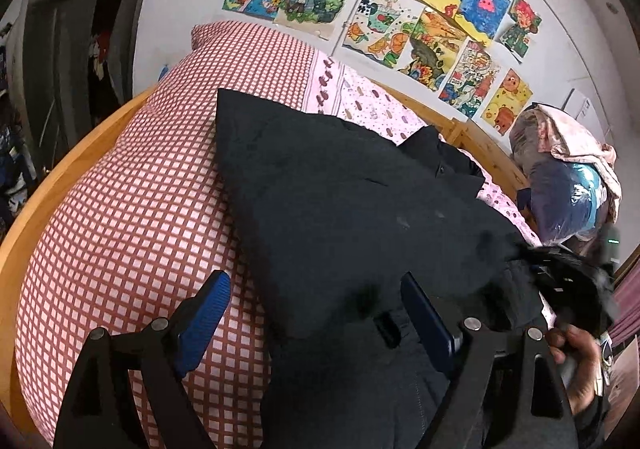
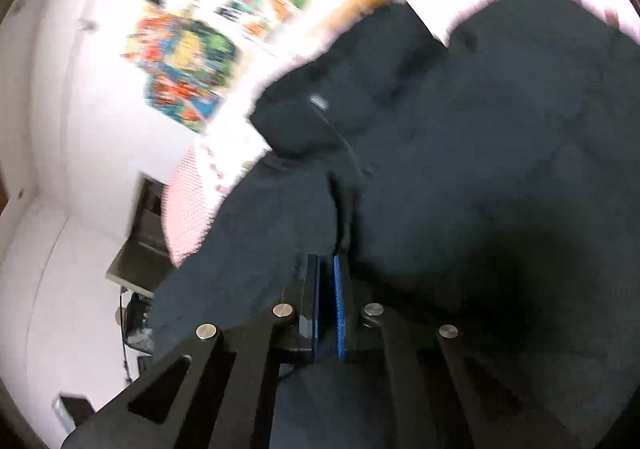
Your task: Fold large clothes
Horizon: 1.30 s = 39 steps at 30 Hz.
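One black coat [image 1: 352,205] lies lengthwise along the bed [image 1: 132,185].

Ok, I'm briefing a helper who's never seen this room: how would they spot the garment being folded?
Find the wooden-framed bed under the wall of colourful drawings. On its red-and-white checked cover lies the black coat, the only dark, plain item there.

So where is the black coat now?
The black coat lies on the checked bed cover, below the wall drawings; the right gripper pinches it.
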Tool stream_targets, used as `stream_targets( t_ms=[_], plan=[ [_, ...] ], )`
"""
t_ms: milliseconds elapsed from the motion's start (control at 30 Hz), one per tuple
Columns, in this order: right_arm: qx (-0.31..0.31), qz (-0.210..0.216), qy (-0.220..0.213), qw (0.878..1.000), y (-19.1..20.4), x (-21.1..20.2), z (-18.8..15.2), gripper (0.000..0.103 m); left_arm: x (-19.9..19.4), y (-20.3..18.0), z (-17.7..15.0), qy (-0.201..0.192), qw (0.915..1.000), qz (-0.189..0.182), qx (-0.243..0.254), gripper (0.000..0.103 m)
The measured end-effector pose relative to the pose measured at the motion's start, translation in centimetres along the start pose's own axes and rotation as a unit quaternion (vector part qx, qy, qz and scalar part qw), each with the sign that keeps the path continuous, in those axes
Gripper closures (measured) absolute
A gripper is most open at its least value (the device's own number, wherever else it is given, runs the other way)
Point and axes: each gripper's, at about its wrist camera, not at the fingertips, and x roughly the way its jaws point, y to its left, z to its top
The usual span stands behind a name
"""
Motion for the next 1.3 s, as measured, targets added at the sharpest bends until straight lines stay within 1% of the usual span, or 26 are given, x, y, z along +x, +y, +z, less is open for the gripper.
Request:
stream_targets(
  t_ms=[33, 100, 200, 267, 367, 433, 467, 533, 567, 633, 700, 767, 800, 833, 867, 933, 1000, 1067, 1100, 1167, 1300],
  plan=[
    [-0.033, 0.000, -0.026, 0.999, 1.3, -1.9, 0.0, 0.097, -0.1, -0.3, 0.1, -0.003, 1.0000, -0.003, 0.003, 0.017],
    [-0.069, -0.004, -0.059, 0.996, 2.8, -4.8, 0.1, 0.097, -0.2, -1.1, 0.5, -0.007, 0.9999, -0.006, 0.010, 0.017],
    [-0.107, -0.027, -0.103, 0.989, 3.9, -8.8, 0.5, 0.097, -0.1, -2.3, 1.0, -0.013, 0.9996, -0.007, 0.024, 0.017],
    [-0.116, -0.046, -0.125, 0.984, 3.7, -11.1, 0.9, 0.097, 0.1, -3.1, 1.4, -0.013, 0.9994, -0.001, 0.032, 0.017],
    [-0.128, -0.095, -0.157, 0.975, 2.7, -14.5, 1.5, 0.097, 0.9, -4.4, 2.0, -0.010, 0.9989, 0.007, 0.045, 0.017],
    [-0.129, -0.125, -0.166, 0.970, 1.5, -15.8, 2.0, 0.097, 1.8, -5.1, 2.4, -0.004, 0.9986, 0.017, 0.051, 0.017],
    [-0.125, -0.132, -0.166, 0.969, 0.8, -16.1, 2.3, 0.097, 2.2, -5.4, 2.5, 0.000, 0.9984, 0.020, 0.053, 0.017],
    [-0.104, -0.138, -0.161, 0.972, -1.5, -17.1, 3.1, 0.097, 3.7, -6.2, 2.7, 0.013, 0.9983, 0.023, 0.053, 0.017],
    [-0.091, -0.145, -0.151, 0.974, -2.6, -16.8, 3.4, 0.097, 4.4, -6.6, 2.8, 0.021, 0.9981, 0.022, 0.054, 0.017],
    [-0.090, -0.173, -0.125, 0.973, -4.4, -16.3, 3.5, 0.096, 5.6, -7.5, 2.9, 0.030, 0.9973, 0.025, 0.061, 0.017],
    [-0.097, -0.205, -0.119, 0.967, -5.6, -16.2, 2.8, 0.096, 6.6, -8.8, 3.0, 0.032, 0.9960, 0.028, 0.079, 0.017],
    [-0.130, -0.247, -0.118, 0.953, -5.2, -15.4, 2.8, 0.090, 7.5, -10.4, 3.1, 0.028, 0.9936, 0.030, 0.106, 0.017],
    [-0.147, -0.259, -0.121, 0.947, -5.1, -15.6, 2.3, 0.076, 7.9, -10.9, 3.1, 0.026, 0.9923, 0.032, 0.117, 0.017],
    [-0.165, -0.262, -0.123, 0.943, -4.6, -15.4, 2.4, 0.056, 8.5, -11.6, 3.1, 0.026, 0.9904, 0.036, 0.131, 0.017],
    [-0.181, -0.257, -0.122, 0.942, -4.3, -15.2, 2.6, 0.052, 9.2, -12.3, 2.8, 0.030, 0.9885, 0.040, 0.143, 0.017],
    [-0.210, -0.245, -0.101, 0.941, -3.6, -14.3, 2.6, 0.051, 10.7, -13.1, 2.3, 0.044, 0.9848, 0.042, 0.162, 0.017],
    [-0.229, -0.230, -0.057, 0.944, -3.4, -12.3, 2.5, 0.051, 12.2, -13.7, 1.3, 0.067, 0.9797, 0.053, 0.182, 0.017],
    [-0.236, -0.217, -0.015, 0.947, -3.9, -10.4, 1.9, 0.051, 13.2, -14.0, 0.3, 0.077, 0.9742, 0.067, 0.201, 0.016],
    [-0.236, -0.214, 0.007, 0.948, -4.5, -9.3, 1.4, 0.051, 13.4, -13.8, 0.0, 0.078, 0.9736, 0.067, 0.204, 0.016],
    [-0.236, -0.215, 0.021, 0.948, -5.4, -8.3, 0.4, 0.051, 13.8, -13.6, -0.7, 0.078, 0.9727, 0.068, 0.208, 0.014],
    [-0.218, -0.201, 0.024, 0.955, -7.2, -7.6, -0.9, 0.051, 14.5, -13.9, -2.2, 0.070, 0.9683, 0.082, 0.225, 0.012]
  ],
)
